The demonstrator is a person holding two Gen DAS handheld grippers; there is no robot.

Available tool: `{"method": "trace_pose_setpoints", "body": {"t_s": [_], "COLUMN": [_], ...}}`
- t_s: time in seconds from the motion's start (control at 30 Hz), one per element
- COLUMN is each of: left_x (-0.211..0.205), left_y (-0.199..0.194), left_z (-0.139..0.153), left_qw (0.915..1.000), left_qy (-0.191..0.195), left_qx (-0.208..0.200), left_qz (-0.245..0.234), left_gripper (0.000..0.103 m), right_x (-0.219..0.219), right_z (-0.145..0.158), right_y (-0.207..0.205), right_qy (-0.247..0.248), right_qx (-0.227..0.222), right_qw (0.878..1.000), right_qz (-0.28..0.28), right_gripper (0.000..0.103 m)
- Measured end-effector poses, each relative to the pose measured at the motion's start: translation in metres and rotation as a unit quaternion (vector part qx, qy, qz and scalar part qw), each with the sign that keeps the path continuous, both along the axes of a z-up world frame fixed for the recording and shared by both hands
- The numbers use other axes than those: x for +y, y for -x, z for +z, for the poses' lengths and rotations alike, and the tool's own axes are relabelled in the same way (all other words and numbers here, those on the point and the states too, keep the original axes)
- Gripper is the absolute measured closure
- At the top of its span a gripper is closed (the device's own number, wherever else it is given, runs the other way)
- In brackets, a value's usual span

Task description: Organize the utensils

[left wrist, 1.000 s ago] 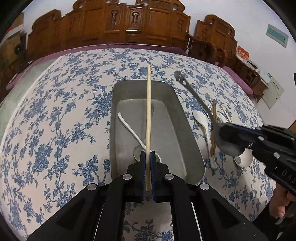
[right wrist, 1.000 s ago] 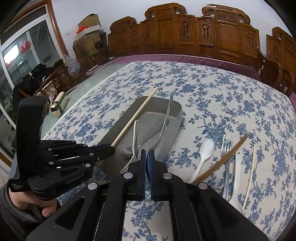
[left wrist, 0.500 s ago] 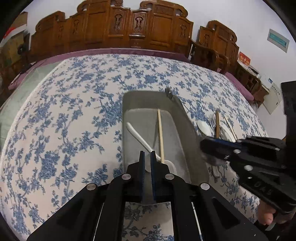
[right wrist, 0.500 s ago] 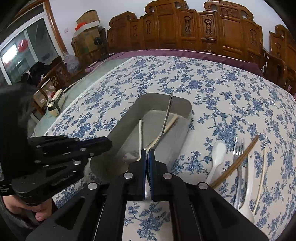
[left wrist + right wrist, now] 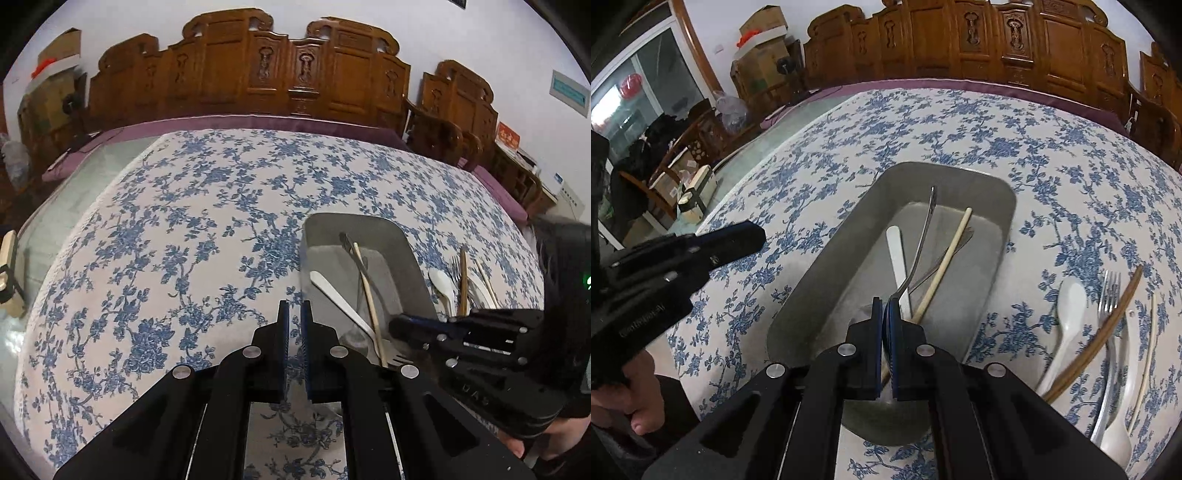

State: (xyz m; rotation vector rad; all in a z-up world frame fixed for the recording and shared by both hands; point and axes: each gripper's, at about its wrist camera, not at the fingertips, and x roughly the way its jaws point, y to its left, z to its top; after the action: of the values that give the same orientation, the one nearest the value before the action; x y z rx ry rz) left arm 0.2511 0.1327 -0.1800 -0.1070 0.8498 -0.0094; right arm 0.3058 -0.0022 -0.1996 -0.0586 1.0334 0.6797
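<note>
A grey metal tray (image 5: 820, 280) (image 5: 351, 219) sits on the blue-flowered tablecloth. A pale wooden chopstick (image 5: 945, 258) (image 5: 367, 288) and a white spoon (image 5: 895, 251) (image 5: 332, 291) lie in it. My right gripper (image 5: 885, 306) (image 5: 395, 325) hangs over the tray's near end, shut on the head of a long-handled metal utensil (image 5: 923, 236) (image 5: 354, 251). Its handle points into the tray. My left gripper (image 5: 291, 306) (image 5: 753, 236) is shut with nothing in it, above the cloth just left of the tray.
Right of the tray, loose on the cloth, lie a white spoon (image 5: 1069, 295), a metal fork (image 5: 1108, 291), a dark brown chopstick (image 5: 1108, 321), a pale chopstick (image 5: 1145, 362) and another white spoon (image 5: 1115, 439). Carved wooden chairs (image 5: 295, 74) line the table's far side.
My left gripper let go of the pale chopstick, which now lies in the tray, and drew back to the left. My right gripper carried the metal utensil over the tray and sank lower.
</note>
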Motion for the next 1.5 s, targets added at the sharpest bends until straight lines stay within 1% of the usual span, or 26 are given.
{"method": "trace_pose_setpoints", "body": {"t_s": [0.03,0.13,0.23,0.37,0.5,0.67,0.7,0.73,0.77,0.8,0.93,1.03,1.07,1.17,1.2,1.27,1.37,1.5], "left_x": [0.001,0.002,0.001,-0.005,-0.016,-0.038,-0.043,-0.049,-0.056,-0.062,-0.088,-0.104,-0.107,-0.118,-0.121,-0.126,-0.132,-0.139], "left_y": [0.000,0.000,0.001,0.003,0.007,0.013,0.014,0.016,0.018,0.020,0.026,0.031,0.032,0.035,0.035,0.036,0.035,0.034], "left_z": [0.000,0.000,0.001,0.004,0.006,0.009,0.009,0.010,0.011,0.012,0.012,0.010,0.010,0.006,0.005,0.003,-0.002,-0.007], "left_qw": [1.0000,1.0000,1.0000,0.9999,0.9997,0.9989,0.9986,0.9983,0.9978,0.9973,0.9948,0.9930,0.9927,0.9913,0.9909,0.9903,0.9897,0.9889], "left_qy": [0.001,0.003,0.004,0.006,0.005,0.010,0.011,0.012,0.010,0.009,0.011,0.010,0.009,0.010,0.011,0.012,0.009,0.013], "left_qx": [0.000,-0.001,-0.003,-0.008,-0.014,-0.020,-0.020,-0.022,-0.025,-0.028,-0.030,-0.029,-0.028,-0.026,-0.024,-0.023,-0.020,-0.017], "left_qz": [0.001,0.002,0.000,-0.006,-0.019,-0.042,-0.047,-0.053,-0.061,-0.067,-0.097,-0.114,-0.117,-0.129,-0.132,-0.137,-0.142,-0.147], "left_gripper": [0.098,0.098,0.098,0.098,0.098,0.097,0.094,0.088,0.079,0.077,0.074,0.071,0.068,0.060,0.058,0.058,0.054,0.054], "right_x": [0.002,0.003,0.002,-0.011,-0.042,-0.098,-0.107,-0.118,-0.131,-0.140,-0.177,-0.193,-0.197,-0.203,-0.204,-0.206,-0.212,-0.216], "right_z": [-0.001,-0.001,0.004,0.017,0.033,0.047,0.048,0.049,0.050,0.049,0.042,0.034,0.030,0.022,0.020,0.013,0.004,-0.008], "right_y": [0.000,0.001,0.001,0.007,0.018,0.030,0.031,0.033,0.035,0.036,0.037,0.037,0.038,0.038,0.038,0.038,0.035,0.027], "right_qy": [0.002,0.000,-0.005,-0.012,-0.013,0.004,0.008,0.012,0.019,0.023,0.044,0.054,0.057,0.062,0.064,0.068,0.074,0.072], "right_qx": [0.000,-0.004,-0.010,-0.026,-0.046,-0.065,-0.067,-0.070,-0.073,-0.075,-0.073,-0.069,-0.068,-0.064,-0.064,-0.059,-0.051,-0.034], "right_qw": [1.000,1.000,1.000,1.000,0.999,0.998,0.997,0.997,0.996,0.996,0.993,0.992,0.991,0.991,0.991,0.991,0.990,0.990], "right_qz": [0.001,0.001,0.007,0.008,0.000,-0.023,-0.030,-0.037,-0.046,-0.053,-0.083,-0.094,-0.097,-0.100,-0.101,-0.101,-0.108,-0.113], "right_gripper": [0.096,0.095,0.095,0.095,0.095,0.095,0.095,0.095,0.095,0.095,0.095,0.095,0.095,0.087,0.086,0.086,0.086,0.086]}}
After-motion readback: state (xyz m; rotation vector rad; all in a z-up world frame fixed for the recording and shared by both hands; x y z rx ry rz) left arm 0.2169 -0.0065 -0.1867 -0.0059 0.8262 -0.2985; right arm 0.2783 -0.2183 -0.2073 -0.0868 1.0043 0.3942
